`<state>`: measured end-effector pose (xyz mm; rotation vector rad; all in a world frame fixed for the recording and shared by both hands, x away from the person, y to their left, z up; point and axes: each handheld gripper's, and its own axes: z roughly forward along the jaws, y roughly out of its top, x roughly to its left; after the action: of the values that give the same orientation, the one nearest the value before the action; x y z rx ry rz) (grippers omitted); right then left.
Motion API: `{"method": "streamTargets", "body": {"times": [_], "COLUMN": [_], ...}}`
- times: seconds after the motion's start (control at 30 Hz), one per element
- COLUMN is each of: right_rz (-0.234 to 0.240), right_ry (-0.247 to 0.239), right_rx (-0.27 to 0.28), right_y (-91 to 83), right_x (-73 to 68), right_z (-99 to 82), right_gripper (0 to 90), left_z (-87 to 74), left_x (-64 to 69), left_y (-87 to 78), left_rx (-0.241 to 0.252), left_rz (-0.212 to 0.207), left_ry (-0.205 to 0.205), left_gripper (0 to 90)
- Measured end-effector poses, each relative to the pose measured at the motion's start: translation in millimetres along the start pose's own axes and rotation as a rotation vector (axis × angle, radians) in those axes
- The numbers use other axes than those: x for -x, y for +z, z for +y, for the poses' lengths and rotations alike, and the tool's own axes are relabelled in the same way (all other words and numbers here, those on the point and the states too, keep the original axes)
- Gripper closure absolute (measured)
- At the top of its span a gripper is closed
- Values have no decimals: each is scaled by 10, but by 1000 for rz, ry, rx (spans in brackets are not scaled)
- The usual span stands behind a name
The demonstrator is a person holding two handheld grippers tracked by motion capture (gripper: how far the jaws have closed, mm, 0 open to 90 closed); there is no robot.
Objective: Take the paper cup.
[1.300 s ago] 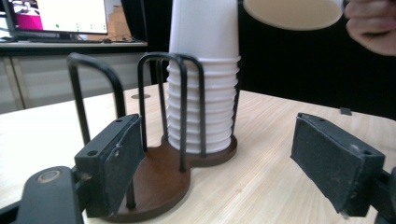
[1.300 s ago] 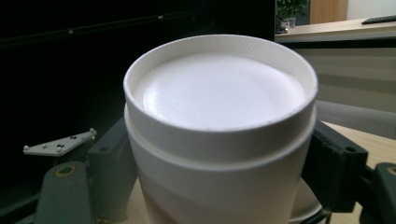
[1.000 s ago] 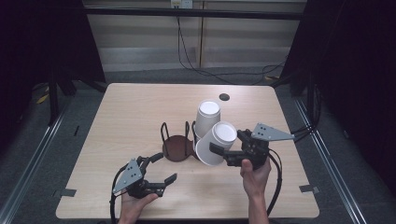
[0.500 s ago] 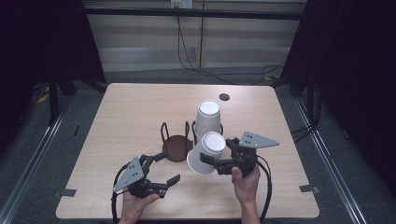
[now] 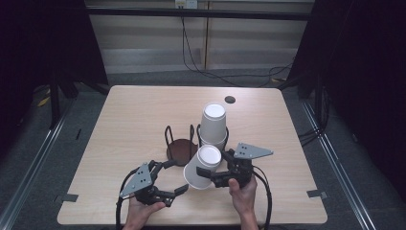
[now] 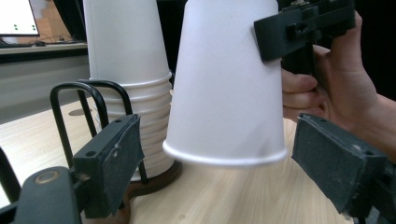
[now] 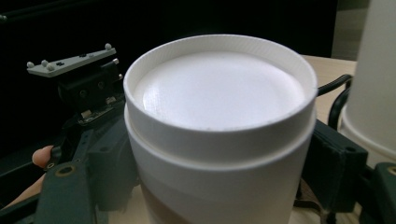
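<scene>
Now we have the white paper cup (image 5: 203,166) lower and nearer to us than a second ago: back then we held it right beside the stack, and it has since come away from the stack and down toward the bare tabletop (image 5: 119,115) in front of the wire holder (image 5: 181,143). Our right gripper (image 5: 216,168) pinches it upside down, both pads pressed on its wall near the closed bottom, which faces up. In the left gripper view its rim hangs just above the wood, not yet resting, as far as we can tell.

Our left gripper (image 5: 173,178) sits low on the table, just beside the cup. Its jaws have just been opening a little; they stand apart, one pad on either side of the cup's lower wall without touching it, so this gripper holds nothing.

We judge that one cup has been pulled off the stack and is about to be set down, or handed over to the left gripper, whose pads already frame it.

As for containers: the holder, with a dark round base and black wire loops, carries the stack of inverted white cups (image 5: 213,125) on its right side, nested rim over rim. Its left seat (image 5: 179,149) looks bare. Whether anything lies inside the inverted cups we cannot tell.
</scene>
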<state>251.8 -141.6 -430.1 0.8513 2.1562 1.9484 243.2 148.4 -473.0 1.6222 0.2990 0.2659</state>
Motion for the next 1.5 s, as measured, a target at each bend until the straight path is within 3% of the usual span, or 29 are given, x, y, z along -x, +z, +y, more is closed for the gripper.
{"method": "streamTargets", "body": {"times": [0.47, 0.63, 0.93, 1.3, 1.5], "right_rz": [53, 61, 82, 96, 99], "right_ry": [4, 10, 12, 16, 8], "right_rx": [-20, -24, -38, -47, -57], "right_y": [139, 182, 248, 324, 308], "right_x": [-63, -75, -109, -133, -122], "right_z": [-27, -36, -48, -65, -63], "right_gripper": [218, 218, 218, 217, 197], "left_z": [-61, -80, -98, -114, -115], "left_x": [-17, -13, -33, -30, -38], "left_y": [118, 199, 265, 296, 303], "left_rx": [-55, -68, -37, -84, -96], "left_rz": [-71, -72, -108, -103, -113], "left_ry": [-6, -14, -39, -14, -22], "left_gripper": [151, 86, 81, 112, 148]}}
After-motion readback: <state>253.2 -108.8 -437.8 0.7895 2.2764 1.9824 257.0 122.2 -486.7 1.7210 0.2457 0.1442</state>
